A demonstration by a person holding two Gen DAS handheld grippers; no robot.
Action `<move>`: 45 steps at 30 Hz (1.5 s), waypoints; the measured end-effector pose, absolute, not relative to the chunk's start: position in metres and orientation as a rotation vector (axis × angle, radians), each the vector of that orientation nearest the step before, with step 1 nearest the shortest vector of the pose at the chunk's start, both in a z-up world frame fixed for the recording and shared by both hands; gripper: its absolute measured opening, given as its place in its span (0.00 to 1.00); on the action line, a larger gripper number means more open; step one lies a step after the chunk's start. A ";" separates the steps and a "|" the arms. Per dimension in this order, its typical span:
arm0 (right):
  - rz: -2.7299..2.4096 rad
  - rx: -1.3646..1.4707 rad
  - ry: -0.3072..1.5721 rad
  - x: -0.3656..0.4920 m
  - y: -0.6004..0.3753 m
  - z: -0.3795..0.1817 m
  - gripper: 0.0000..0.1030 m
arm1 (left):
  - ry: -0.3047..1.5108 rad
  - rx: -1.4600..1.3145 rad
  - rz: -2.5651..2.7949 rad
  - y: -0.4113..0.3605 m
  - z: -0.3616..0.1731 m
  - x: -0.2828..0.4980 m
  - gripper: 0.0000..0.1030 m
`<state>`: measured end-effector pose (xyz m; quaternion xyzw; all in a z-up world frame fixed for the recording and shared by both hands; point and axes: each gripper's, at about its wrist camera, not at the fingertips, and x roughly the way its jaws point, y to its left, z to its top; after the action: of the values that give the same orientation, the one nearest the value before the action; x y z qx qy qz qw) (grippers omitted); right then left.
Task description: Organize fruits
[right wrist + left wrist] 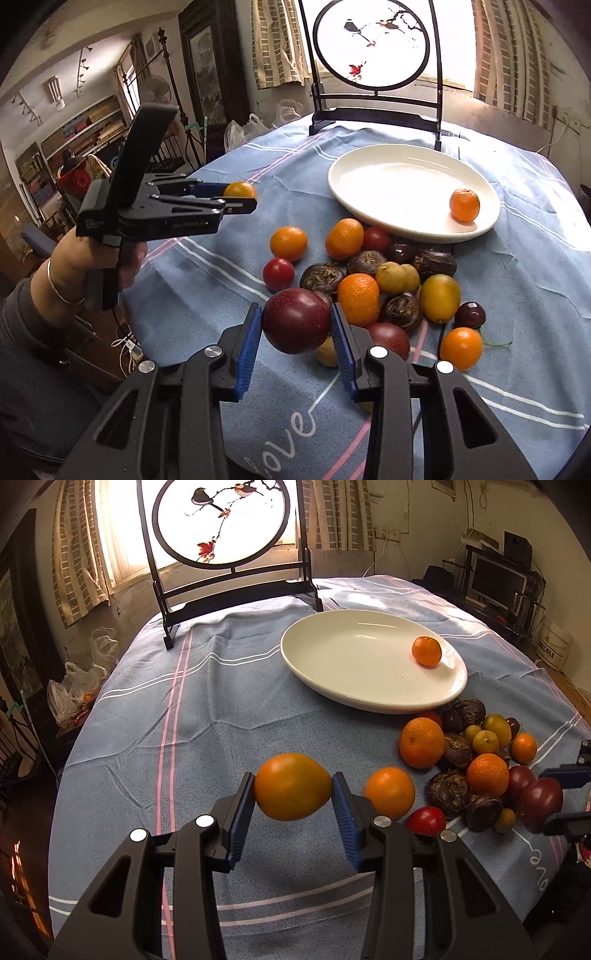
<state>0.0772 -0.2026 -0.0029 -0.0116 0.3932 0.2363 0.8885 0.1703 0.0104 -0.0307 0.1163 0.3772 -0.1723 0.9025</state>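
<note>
My left gripper (pixel 293 794) is shut on an orange-yellow tomato (pixel 291 786) and holds it above the blue tablecloth, left of the fruit pile; it also shows in the right wrist view (pixel 240 201). My right gripper (pixel 296 325) is shut on a dark red plum (pixel 295 320) at the near edge of the pile; the plum shows in the left wrist view (pixel 540 805). A white oval plate (pixel 354 664) holds one small mandarin (pixel 426 650). The pile (pixel 373 280) has oranges, red and yellow tomatoes, water chestnuts and small yellow fruits.
A dark wooden screen with a round bird painting (pixel 221 520) stands at the table's far edge behind the plate. Plastic bags (pixel 79 686) lie beyond the table's left side. The tablecloth (pixel 184 720) is wrinkled left of the plate.
</note>
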 end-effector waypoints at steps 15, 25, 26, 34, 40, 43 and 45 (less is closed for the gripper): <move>0.353 0.003 0.783 0.235 -0.255 0.027 0.37 | 0.781 0.272 -0.441 -0.084 -0.002 0.265 0.40; 0.339 0.024 0.747 0.249 -0.258 0.015 0.65 | 0.767 0.289 -0.411 -0.105 -0.010 0.291 0.73; 0.339 0.021 0.739 0.239 -0.260 0.018 0.65 | 0.757 0.295 -0.415 -0.101 -0.006 0.282 0.73; 0.405 -0.042 0.727 0.135 -0.257 0.020 0.65 | 0.723 0.350 -0.463 -0.058 -0.004 0.186 0.73; 0.432 -0.090 0.775 0.102 -0.228 -0.005 0.64 | 0.759 0.355 -0.462 -0.042 -0.023 0.156 0.73; 0.447 -0.105 0.792 0.098 -0.221 -0.010 0.59 | 0.737 0.382 -0.521 -0.053 -0.024 0.137 0.73; 0.456 -0.111 0.809 0.097 -0.220 -0.015 0.56 | 0.721 0.430 -0.560 -0.067 -0.028 0.128 0.68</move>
<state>0.0972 -0.2199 -0.0147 -0.0536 0.3900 0.2199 0.8926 0.1275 -0.0668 -0.0279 0.2062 0.3453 -0.2683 0.8754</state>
